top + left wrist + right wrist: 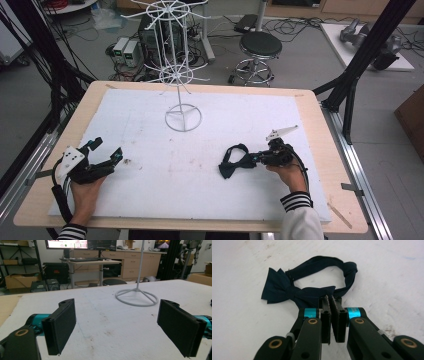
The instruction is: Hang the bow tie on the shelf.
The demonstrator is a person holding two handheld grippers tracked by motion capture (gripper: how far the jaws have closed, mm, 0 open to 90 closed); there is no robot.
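A dark navy bow tie [297,291] lies flat on a white foam sheet [200,165] covering a wooden table [320,115], right of centre and nearer the person's edge. Its pleated, layered wings spread to either side of a tight centre knot, and a narrow neck strap [322,262] of the same cloth loops away behind it, bunched at one bend. The right gripper [331,303], held low over the sheet by the person's right hand [290,175], has its jaws closed on the edge of one wing, the pads pressed together with cloth between them. The other wing and the strap rest free on the foam.

At the sheet's left side, the left gripper [107,155] sits in the person's left hand [85,192] with its jaws spread wide and nothing between them; it is well apart from the tie.

A white wire rack [180,65] stands upright on its ring base toward the far middle of the sheet. The foam carries faint brown smudges.
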